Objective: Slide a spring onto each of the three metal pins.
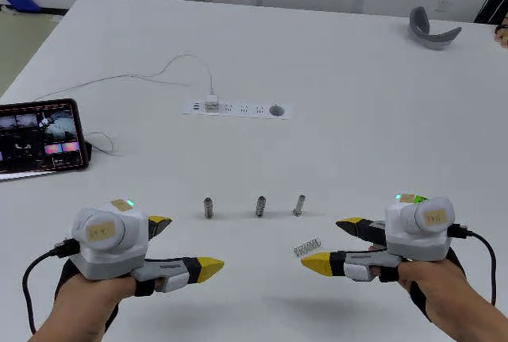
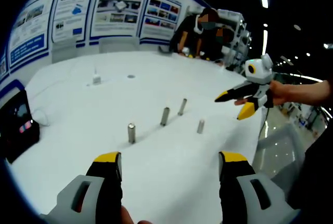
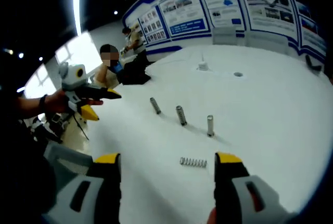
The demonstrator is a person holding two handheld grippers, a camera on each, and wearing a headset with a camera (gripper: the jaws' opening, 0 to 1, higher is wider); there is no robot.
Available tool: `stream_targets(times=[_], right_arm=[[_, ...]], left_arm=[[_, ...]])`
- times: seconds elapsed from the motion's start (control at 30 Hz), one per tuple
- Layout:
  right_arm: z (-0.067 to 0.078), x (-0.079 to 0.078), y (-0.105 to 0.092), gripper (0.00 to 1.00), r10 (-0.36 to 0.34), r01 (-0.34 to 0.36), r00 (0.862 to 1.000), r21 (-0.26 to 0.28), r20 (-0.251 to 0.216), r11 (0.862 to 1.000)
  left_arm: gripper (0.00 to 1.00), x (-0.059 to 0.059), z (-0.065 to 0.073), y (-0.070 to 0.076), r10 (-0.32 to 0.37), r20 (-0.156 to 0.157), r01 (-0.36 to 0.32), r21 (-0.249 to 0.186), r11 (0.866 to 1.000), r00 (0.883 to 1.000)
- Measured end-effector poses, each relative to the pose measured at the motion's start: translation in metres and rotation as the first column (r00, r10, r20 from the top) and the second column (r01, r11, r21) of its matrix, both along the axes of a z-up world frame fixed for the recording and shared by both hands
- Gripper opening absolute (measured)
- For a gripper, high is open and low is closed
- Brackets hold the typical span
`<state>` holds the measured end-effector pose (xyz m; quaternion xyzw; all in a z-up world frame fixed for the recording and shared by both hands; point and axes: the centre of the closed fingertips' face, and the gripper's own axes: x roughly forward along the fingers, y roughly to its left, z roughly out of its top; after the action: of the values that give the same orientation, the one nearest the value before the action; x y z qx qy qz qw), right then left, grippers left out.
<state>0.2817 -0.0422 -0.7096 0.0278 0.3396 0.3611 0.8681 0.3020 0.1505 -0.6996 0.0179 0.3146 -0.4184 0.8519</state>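
Observation:
Three short metal pins stand in a row on the white table (image 1: 333,144). The left pin (image 1: 208,208) and the middle pin (image 1: 260,206) look ribbed, as if a spring sits on each. The right pin (image 1: 299,205) looks smooth. A loose spring (image 1: 307,247) lies flat in front of the right pin and appears again in the right gripper view (image 3: 193,161). My right gripper (image 1: 333,242) is open just right of that spring, its jaws either side of it (image 3: 167,158). My left gripper (image 1: 184,245) is open and holds nothing, in front of the left pin (image 2: 131,133).
A white power strip (image 1: 238,109) with a plugged-in cable lies behind the pins. A lit tablet (image 1: 40,136) rests at the left edge. A grey curved object (image 1: 432,31) sits at the back right. Chairs stand beyond the far edge.

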Motion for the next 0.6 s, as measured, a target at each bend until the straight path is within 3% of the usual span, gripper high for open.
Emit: stream_targets(times=[0.6], right_arm=[[-0.001, -0.010, -0.016, 0.76, -0.034, 0.034, 0.999, 0.008, -0.008, 0.999]], left_arm=[[0.77, -0.003, -0.006, -0.029, -0.066, -0.005, 0.066, 0.009, 0.998, 0.998]])
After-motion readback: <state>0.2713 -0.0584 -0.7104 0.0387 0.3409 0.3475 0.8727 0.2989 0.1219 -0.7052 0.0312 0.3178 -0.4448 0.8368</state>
